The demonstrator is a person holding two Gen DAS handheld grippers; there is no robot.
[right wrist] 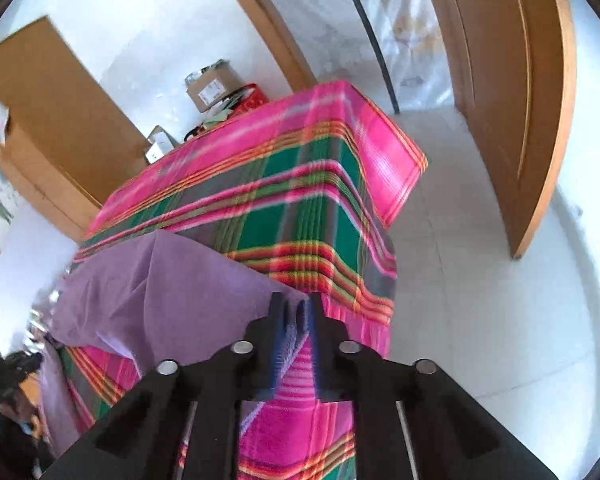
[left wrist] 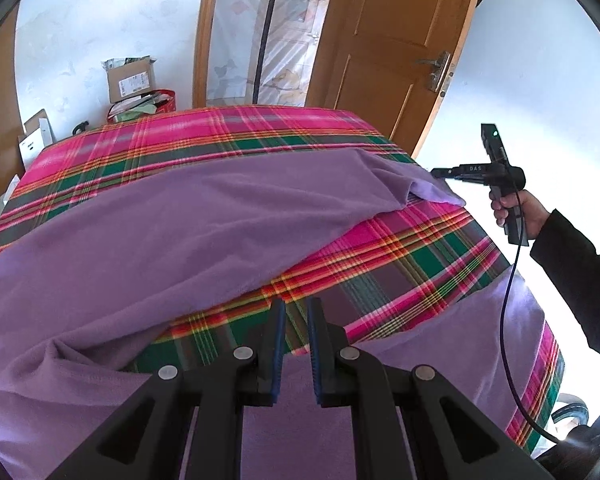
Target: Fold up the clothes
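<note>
The purple cloth (left wrist: 160, 240) lies spread across the plaid-covered table (left wrist: 236, 128), from the left edge over the middle to the right edge, with a second fold or sleeve of it at the near right corner; its near part sags off the near edge under the left gripper (left wrist: 297, 320). That gripper hovers above the near edge with its jaws a little apart and, as far as the left view shows, nothing between them — whether cloth is caught lower down, out of sight, I cannot tell. At the right edge the right gripper (right wrist: 298, 316) is clenched on a corner of the cloth, the fabric showing between the blue pads. The risk, as I judge it: the hold is on a thin corner only, so a quick pull could slip it free, or drag the whole cloth — and perhaps the plaid cover with it — toward the right edge and off. The loose near part could also slide to the floor by its own weight. The right view is motion-blurred, so the depth of the bite is hard to make out. The cloth's left end is cut off by the lens rim, and what kind of garment it is stays unclear. The person shows only as a hand (left wrist: 520, 212) and dark sleeve.
</note>
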